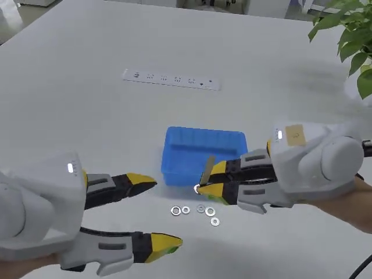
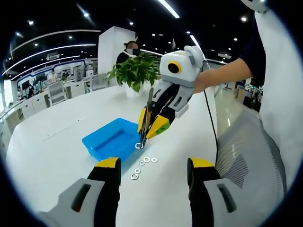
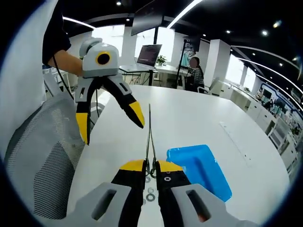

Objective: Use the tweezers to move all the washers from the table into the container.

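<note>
Head view first: my right gripper [image 1: 216, 180] is clamped tight on the tweezers [image 1: 204, 173], which slant down toward the white table [image 1: 87, 116] just in front of the blue container [image 1: 203, 145]. There's a single washer [image 1: 196, 189] right at the tweezer tips. It looks pinched between them, but it's tiny, so I can't swear to it. It's just beside the container's near wall, not inside. A handful of loose washers [image 1: 185, 209] lie in a little cluster on the table, near the tips and a bit closer to me. My left gripper [image 1: 154, 212] hovers off to the left with its jaws spread wide, apart from the container. A power strip [image 1: 171, 79] lies further back, and a plant [image 1: 349, 35] pokes in at the top right.

In the left gripper view my left gripper [image 2: 155, 165] has its jaws parted. Beyond them the right gripper [image 2: 150, 126] points the tweezers [image 2: 147, 111] down, with the single washer [image 2: 138, 145] at the container [image 2: 111, 137] edge and the loose washers [image 2: 141, 164] just below.

In the right gripper view the right gripper [image 3: 150, 166] is squeezing the tweezers [image 3: 150, 135], which stick straight out. The container [image 3: 201, 170] is to the right and the left gripper [image 3: 111, 123] is spread apart on the left.
</note>
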`<state>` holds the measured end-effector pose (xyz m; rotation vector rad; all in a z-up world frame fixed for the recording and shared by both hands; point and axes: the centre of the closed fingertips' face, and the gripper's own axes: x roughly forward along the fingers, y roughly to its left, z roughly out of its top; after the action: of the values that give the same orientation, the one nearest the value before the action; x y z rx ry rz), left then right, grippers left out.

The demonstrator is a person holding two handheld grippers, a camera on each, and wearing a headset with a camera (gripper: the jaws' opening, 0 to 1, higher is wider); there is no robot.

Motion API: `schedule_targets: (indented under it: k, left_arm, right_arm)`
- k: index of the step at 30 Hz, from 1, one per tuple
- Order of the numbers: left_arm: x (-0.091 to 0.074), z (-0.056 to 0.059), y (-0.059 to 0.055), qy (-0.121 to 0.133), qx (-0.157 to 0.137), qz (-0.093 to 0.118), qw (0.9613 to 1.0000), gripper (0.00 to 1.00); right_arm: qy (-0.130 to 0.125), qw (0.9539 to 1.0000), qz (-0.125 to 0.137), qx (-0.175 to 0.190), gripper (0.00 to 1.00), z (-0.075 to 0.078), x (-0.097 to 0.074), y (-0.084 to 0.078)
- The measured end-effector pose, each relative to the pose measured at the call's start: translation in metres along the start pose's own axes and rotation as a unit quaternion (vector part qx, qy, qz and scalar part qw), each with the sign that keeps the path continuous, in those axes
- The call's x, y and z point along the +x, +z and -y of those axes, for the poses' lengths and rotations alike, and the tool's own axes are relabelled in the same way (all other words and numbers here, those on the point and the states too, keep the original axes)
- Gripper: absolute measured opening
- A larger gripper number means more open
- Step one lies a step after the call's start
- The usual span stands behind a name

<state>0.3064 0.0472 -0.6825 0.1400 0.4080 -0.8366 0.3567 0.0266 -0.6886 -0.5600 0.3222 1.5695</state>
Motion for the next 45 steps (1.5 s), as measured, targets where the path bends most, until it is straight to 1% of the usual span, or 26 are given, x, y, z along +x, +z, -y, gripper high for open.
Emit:
schedule_targets:
  k: [3, 5, 8, 10, 13, 14, 15, 16, 18, 21, 25, 26, 31, 35, 39, 45]
  left_arm:
    - [-0.004, -0.004, 0.000, 0.006, -0.007, 0.008, 0.9999, 0.71]
    - [-0.006, -0.005, 0.000, 0.009, -0.007, 0.013, 0.9998, 0.74]
    - [-0.007, -0.008, 0.001, 0.017, -0.006, 0.016, 0.9997, 0.87]
    - [-0.008, -0.011, 0.000, 0.021, -0.006, 0.017, 0.9996, 0.92]
    - [-0.010, -0.017, -0.003, 0.031, 0.003, 0.016, 0.9994, 0.98]
    - [-0.010, -0.017, -0.003, 0.033, 0.004, 0.015, 0.9993, 0.99]
    - [-0.010, -0.018, -0.003, 0.035, 0.005, 0.015, 0.9993, 0.99]
    - [-0.010, -0.018, -0.005, 0.034, 0.005, 0.014, 0.9993, 0.99]
    - [-0.010, -0.018, -0.009, 0.032, 0.006, 0.008, 0.9994, 0.99]
    - [-0.010, -0.018, -0.013, 0.034, 0.012, -0.001, 0.9993, 0.99]
    - [-0.013, -0.025, -0.017, 0.043, 0.000, 0.001, 0.9991, 0.99]
    - [-0.013, -0.027, -0.018, 0.047, -0.004, 0.001, 0.9989, 0.99]
    - [-0.017, -0.035, -0.019, 0.060, -0.015, 0.001, 0.9981, 0.99]
    - [-0.021, -0.041, -0.020, 0.069, -0.020, -0.002, 0.9974, 0.99]
    - [-0.025, -0.045, -0.021, 0.077, -0.025, -0.004, 0.9967, 0.99]
    - [-0.028, -0.045, -0.024, 0.082, -0.032, -0.011, 0.9960, 0.99]
  right_arm:
    - [-0.001, 1.0000, 0.001, -0.007, 0.09, 0.004, 0.000, 0.005]
    - [-0.001, 1.0000, 0.004, -0.006, 0.09, 0.007, 0.001, 0.008]
    - [-0.001, 0.9999, -0.003, -0.016, 0.09, 0.013, 0.001, 0.008]
    - [-0.005, 0.9999, -0.003, -0.016, 0.09, 0.022, 0.000, 0.009]
    - [-0.026, 0.9996, 0.009, -0.003, 0.09, 0.044, -0.003, 0.013]
    - [-0.032, 0.9994, 0.009, -0.002, 0.09, 0.050, -0.003, 0.012]
    - [-0.041, 0.9991, 0.009, 0.000, 0.09, 0.059, -0.003, 0.010]
    - [-0.042, 0.9991, 0.008, 0.001, 0.09, 0.061, -0.003, 0.010]
    - [-0.047, 0.9989, 0.002, 0.004, 0.09, 0.071, 0.001, 0.004]
    - [-0.048, 0.9988, -0.012, 0.006, 0.09, 0.080, 0.008, -0.009]
    - [-0.040, 0.9986, -0.033, 0.007, 0.10, 0.084, 0.020, -0.028]
    - [-0.036, 0.9986, -0.036, 0.012, 0.10, 0.085, 0.024, -0.033]
    - [-0.029, 0.9983, -0.043, 0.024, 0.10, 0.090, 0.038, -0.048]
    - [-0.027, 0.9982, -0.042, 0.034, 0.10, 0.093, 0.048, -0.053]
    - [-0.024, 0.9981, -0.045, 0.036, 0.10, 0.093, 0.055, -0.059]
    - [-0.021, 0.9980, -0.043, 0.042, 0.10, 0.091, 0.057, -0.063]
